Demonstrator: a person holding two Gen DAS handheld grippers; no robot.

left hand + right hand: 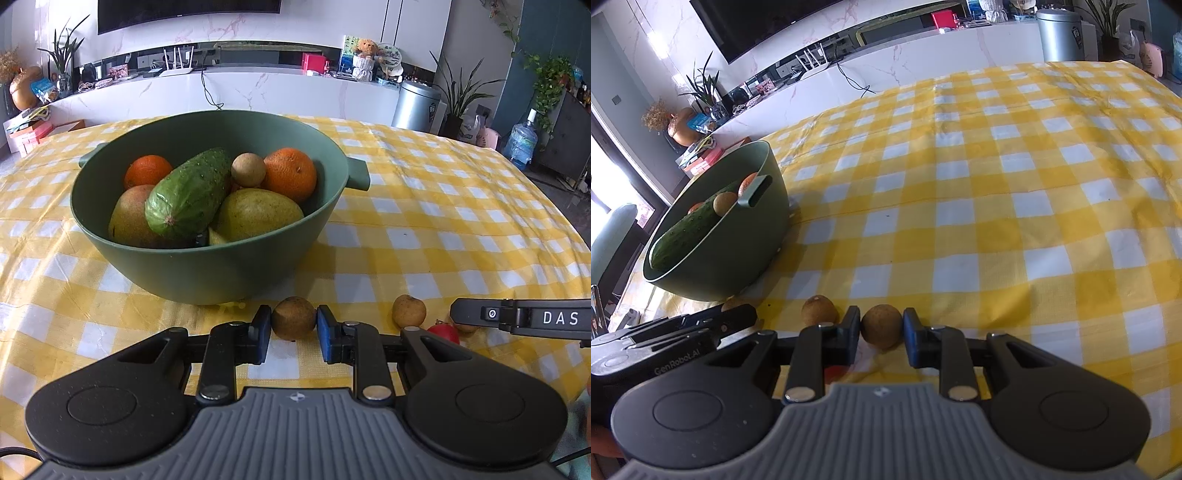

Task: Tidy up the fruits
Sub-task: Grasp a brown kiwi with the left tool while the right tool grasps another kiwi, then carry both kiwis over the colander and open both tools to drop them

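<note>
A green bowl [207, 266] holds a cucumber [188, 194], two oranges [291, 173], two yellow-green mangoes [255, 212] and a small brown fruit [248, 169]. My left gripper [294, 325] is shut on a small brown round fruit [294, 318] at table level just in front of the bowl. My right gripper [881, 328] is shut on another small brown fruit [881, 325] on the cloth. A loose brown fruit [409, 311] lies between them; it also shows in the right wrist view [819, 310]. A small red fruit [443, 332] lies beside it.
The table has a yellow-white checked cloth [997, 184]. The bowl [731, 251] stands left of my right gripper. My right gripper's finger [524, 317] reaches in from the right in the left wrist view. My left gripper's body [676, 332] sits close at the left.
</note>
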